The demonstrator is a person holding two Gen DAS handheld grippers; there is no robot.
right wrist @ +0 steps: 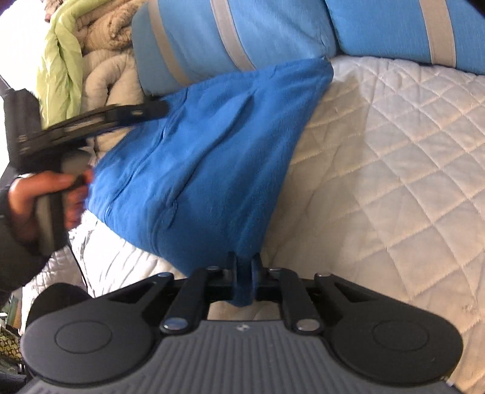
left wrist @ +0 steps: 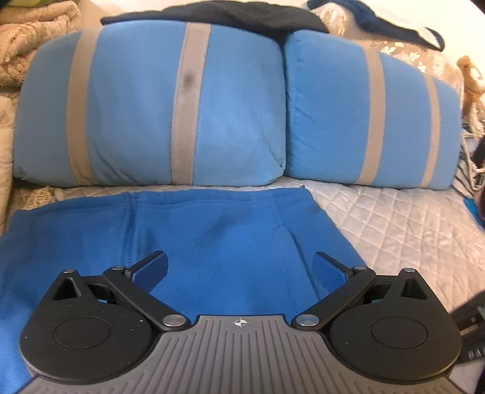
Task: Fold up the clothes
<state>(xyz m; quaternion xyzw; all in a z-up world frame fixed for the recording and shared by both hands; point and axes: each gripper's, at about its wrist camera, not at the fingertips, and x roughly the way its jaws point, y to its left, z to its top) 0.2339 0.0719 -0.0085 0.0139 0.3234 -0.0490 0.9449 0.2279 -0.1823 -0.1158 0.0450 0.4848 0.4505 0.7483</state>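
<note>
A bright blue fleece garment (left wrist: pixel 212 230) lies on the quilted bed cover (left wrist: pixel 394 230). My left gripper (left wrist: pixel 240 254) hovers over it, open, with nothing between its fingers. In the right wrist view the garment (right wrist: pixel 206 157) is drawn up into a cone toward the camera. My right gripper (right wrist: pixel 244 263) is shut on the garment's near corner, and a fold of fleece bulges out behind the pads. The left gripper (right wrist: pixel 157 109) shows blurred at the left of that view above the garment's far side, held by a person's hand (right wrist: pixel 33 194).
Two light blue pillows with beige stripes (left wrist: pixel 182 106) (left wrist: pixel 363 115) stand along the back of the bed. A dark garment (left wrist: pixel 230 13) lies on top of them. Beige blankets (right wrist: pixel 109 30) and a green cover (right wrist: pixel 60 60) are piled at the left. White quilt (right wrist: pixel 394 181) spreads to the right.
</note>
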